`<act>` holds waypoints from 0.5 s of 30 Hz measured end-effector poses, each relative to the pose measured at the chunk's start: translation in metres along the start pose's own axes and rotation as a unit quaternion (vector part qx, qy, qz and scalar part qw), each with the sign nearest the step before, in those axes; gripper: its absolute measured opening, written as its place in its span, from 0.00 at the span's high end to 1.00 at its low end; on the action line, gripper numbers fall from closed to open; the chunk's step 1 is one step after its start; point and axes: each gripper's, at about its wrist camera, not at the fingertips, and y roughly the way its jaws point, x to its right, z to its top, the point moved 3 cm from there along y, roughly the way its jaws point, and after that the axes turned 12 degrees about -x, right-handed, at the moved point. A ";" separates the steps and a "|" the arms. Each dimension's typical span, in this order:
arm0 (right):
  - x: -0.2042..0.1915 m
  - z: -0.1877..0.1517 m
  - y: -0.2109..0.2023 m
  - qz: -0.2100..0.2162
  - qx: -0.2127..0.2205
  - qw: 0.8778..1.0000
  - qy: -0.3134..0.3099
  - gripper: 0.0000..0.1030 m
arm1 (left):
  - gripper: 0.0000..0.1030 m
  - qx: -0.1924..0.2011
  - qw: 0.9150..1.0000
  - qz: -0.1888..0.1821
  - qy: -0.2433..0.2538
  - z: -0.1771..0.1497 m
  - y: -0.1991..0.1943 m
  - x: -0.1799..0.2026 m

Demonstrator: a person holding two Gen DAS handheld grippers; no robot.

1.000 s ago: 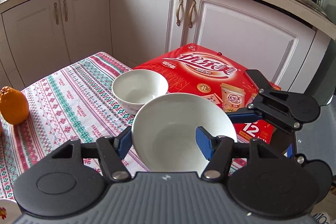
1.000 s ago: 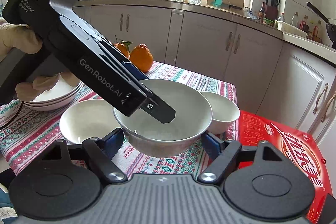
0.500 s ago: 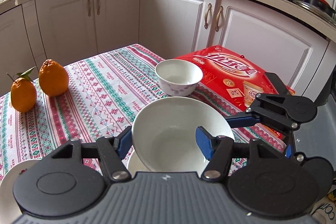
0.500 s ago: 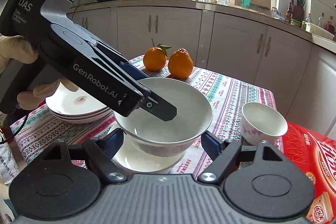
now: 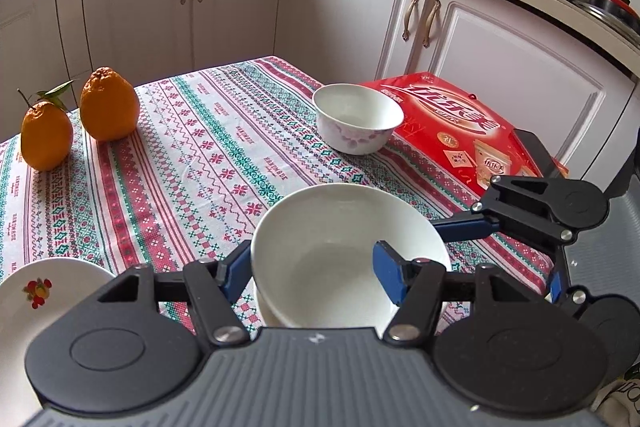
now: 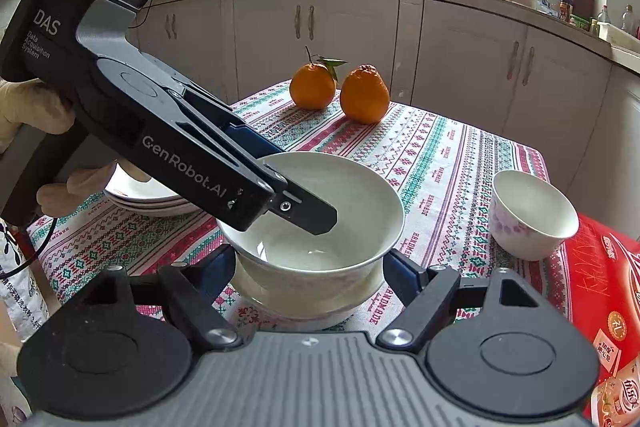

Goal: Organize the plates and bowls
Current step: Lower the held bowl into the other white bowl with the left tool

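Note:
My left gripper (image 5: 310, 273) is shut on the near rim of a large white bowl (image 5: 340, 247), one finger inside, one outside. In the right wrist view this bowl (image 6: 320, 227) sits nested in a second white bowl (image 6: 304, 301) on the table. My right gripper (image 6: 308, 267) is open, its fingers standing either side of the bowls without gripping. A small flowered bowl (image 5: 356, 117) stands farther back by the red box; it also shows in the right wrist view (image 6: 532, 215). A stack of white plates (image 6: 148, 197) lies at the left.
Two oranges (image 5: 80, 119) stand at the far left of the patterned tablecloth (image 5: 192, 163). A red carton (image 5: 460, 131) lies at the table's right edge. A fruit-print plate (image 5: 36, 303) is near left. White kitchen cabinets ring the table.
My left gripper carried the large bowl left and lowered it into the second bowl. The small bowl and red box now lie farther off. My right gripper followed, staying open.

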 end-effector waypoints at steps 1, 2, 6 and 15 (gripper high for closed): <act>0.000 -0.001 0.001 0.001 -0.002 1.000 0.001 0.18 | 0.39 -0.001 1.000 0.000 0.000 0.000 0.001 0.000; 0.000 -0.001 0.002 0.002 -0.003 1.000 0.001 0.18 | 0.39 -0.002 1.000 0.000 0.001 -0.001 0.002 0.000; 0.002 -0.001 0.004 0.008 -0.006 1.000 0.004 0.18 | 0.39 -0.004 1.000 0.003 0.002 -0.002 0.004 0.001; 0.002 -0.002 0.007 0.006 -0.009 1.000 0.001 0.18 | 0.39 -0.008 1.000 0.004 0.000 -0.004 0.009 0.000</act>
